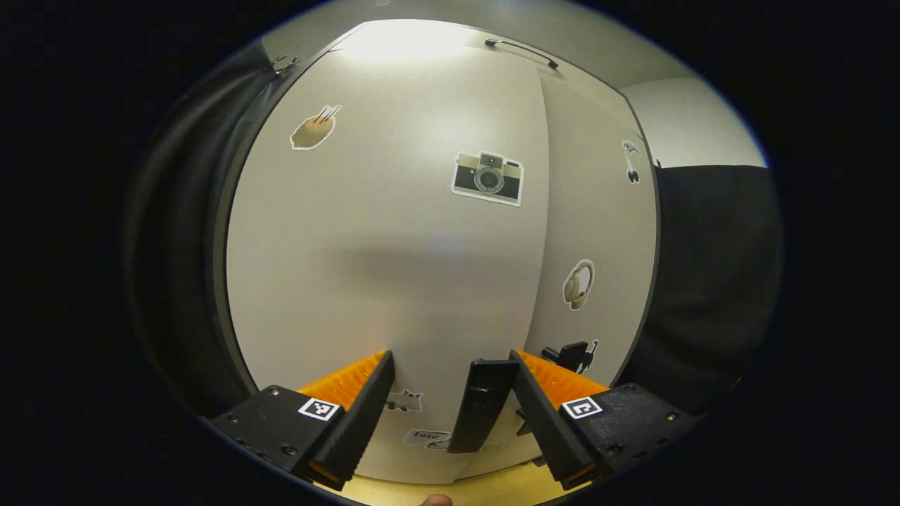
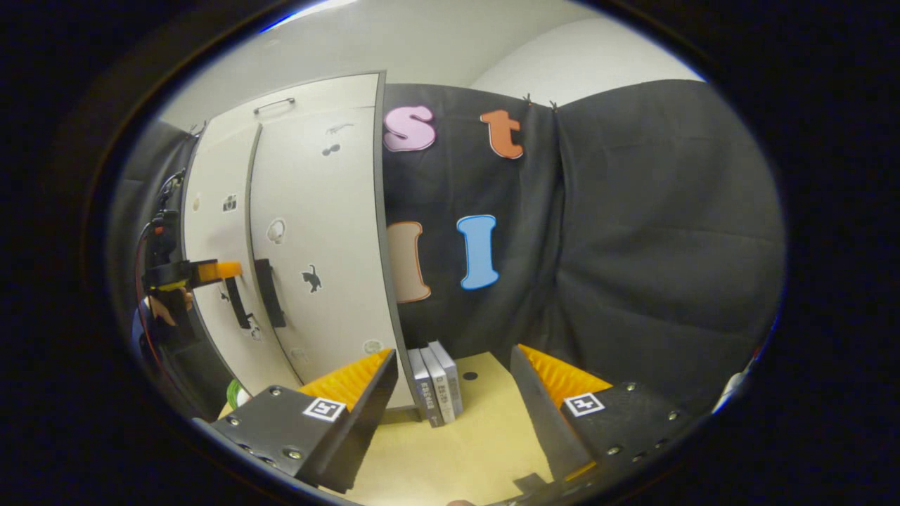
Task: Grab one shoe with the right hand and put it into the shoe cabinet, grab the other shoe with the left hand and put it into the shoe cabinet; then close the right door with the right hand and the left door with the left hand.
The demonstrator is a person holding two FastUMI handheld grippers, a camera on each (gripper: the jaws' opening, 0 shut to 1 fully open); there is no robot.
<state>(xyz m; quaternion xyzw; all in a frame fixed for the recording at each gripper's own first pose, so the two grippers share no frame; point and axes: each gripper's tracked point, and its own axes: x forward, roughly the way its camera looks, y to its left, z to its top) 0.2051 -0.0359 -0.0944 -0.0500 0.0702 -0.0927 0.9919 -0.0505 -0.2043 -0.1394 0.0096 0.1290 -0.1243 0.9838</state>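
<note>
1. A staged recording booth is standing in for a home corner: black cloth (image 2: 654, 232) is hanging as the wall, draping in folds, with plain pale room wall (image 2: 583, 60) rising behind it.
2. A pale two-door shoe cabinet (image 2: 316, 232) is sitting on a light wooden tabletop (image 2: 450, 450) rather than a floor, which is pointing to a mock-up.
3. Household-style stickers are decorating the doors, among them a camera sticker (image 1: 488, 178) and a cat sticker (image 2: 311, 278).
4. A few books (image 2: 437, 383) are standing upright just beside the cabinet, against the cloth.
</note>
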